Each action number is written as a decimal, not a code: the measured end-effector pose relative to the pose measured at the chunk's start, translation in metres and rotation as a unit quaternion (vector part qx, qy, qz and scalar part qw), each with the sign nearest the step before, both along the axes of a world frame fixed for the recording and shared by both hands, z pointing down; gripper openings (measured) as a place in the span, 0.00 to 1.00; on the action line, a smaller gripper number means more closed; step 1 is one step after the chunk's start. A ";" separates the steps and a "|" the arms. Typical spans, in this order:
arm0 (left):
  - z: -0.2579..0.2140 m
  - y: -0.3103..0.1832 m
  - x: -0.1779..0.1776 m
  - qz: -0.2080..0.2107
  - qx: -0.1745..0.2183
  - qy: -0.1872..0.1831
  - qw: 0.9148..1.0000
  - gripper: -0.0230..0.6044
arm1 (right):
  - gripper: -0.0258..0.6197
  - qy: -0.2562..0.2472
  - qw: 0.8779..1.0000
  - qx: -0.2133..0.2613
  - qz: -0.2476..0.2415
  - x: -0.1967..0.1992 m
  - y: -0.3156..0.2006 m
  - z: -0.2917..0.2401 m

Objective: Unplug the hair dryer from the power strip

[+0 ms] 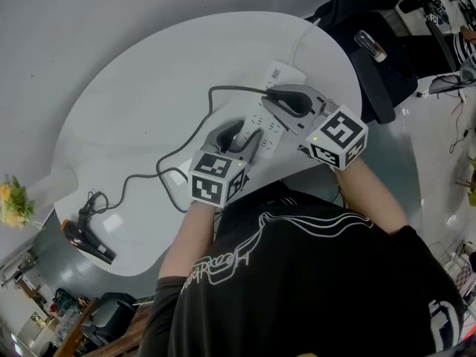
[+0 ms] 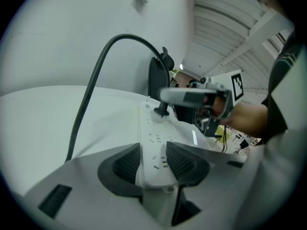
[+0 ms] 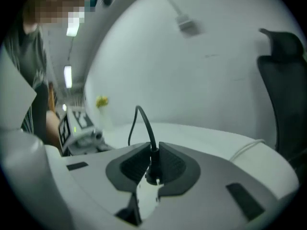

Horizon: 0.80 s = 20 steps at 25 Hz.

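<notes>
A white power strip lies on the round white table. My left gripper is shut on the strip's near end, a pad pressed to each long side. A black plug stands in a socket further along. My right gripper comes in from the right and is shut on that plug. Its black cord loops left across the table to the black hair dryer, which lies near the table's left edge.
The strip's white cable runs off the table's far edge. A black office chair stands beyond the right rim. Yellow flowers in a white vase sit at the far left edge.
</notes>
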<state>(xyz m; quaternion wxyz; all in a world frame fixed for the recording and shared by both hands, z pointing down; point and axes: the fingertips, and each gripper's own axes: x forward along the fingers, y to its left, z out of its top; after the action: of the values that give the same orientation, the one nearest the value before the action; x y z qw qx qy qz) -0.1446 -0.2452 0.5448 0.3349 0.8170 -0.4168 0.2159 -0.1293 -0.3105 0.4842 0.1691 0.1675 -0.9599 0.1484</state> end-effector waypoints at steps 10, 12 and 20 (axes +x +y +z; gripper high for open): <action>-0.001 0.000 0.002 -0.006 -0.004 0.006 1.000 0.31 | 0.10 -0.047 0.998 -0.042 0.021 0.017 -0.031 -0.045; -0.001 0.001 0.002 -0.010 -0.010 0.015 1.000 0.31 | 0.10 -0.063 0.996 -0.066 0.020 0.016 -0.023 -0.047; -0.048 0.012 -0.017 -0.075 0.035 0.071 0.994 0.28 | 0.10 -0.123 0.984 -0.125 0.025 0.020 0.007 -0.067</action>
<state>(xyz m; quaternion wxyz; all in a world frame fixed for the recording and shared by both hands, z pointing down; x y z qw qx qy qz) -0.1611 -0.2332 0.4963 0.3496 0.8078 -0.4599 0.1169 -0.1094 -0.3035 0.4170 0.0660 0.1491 -0.9427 0.2910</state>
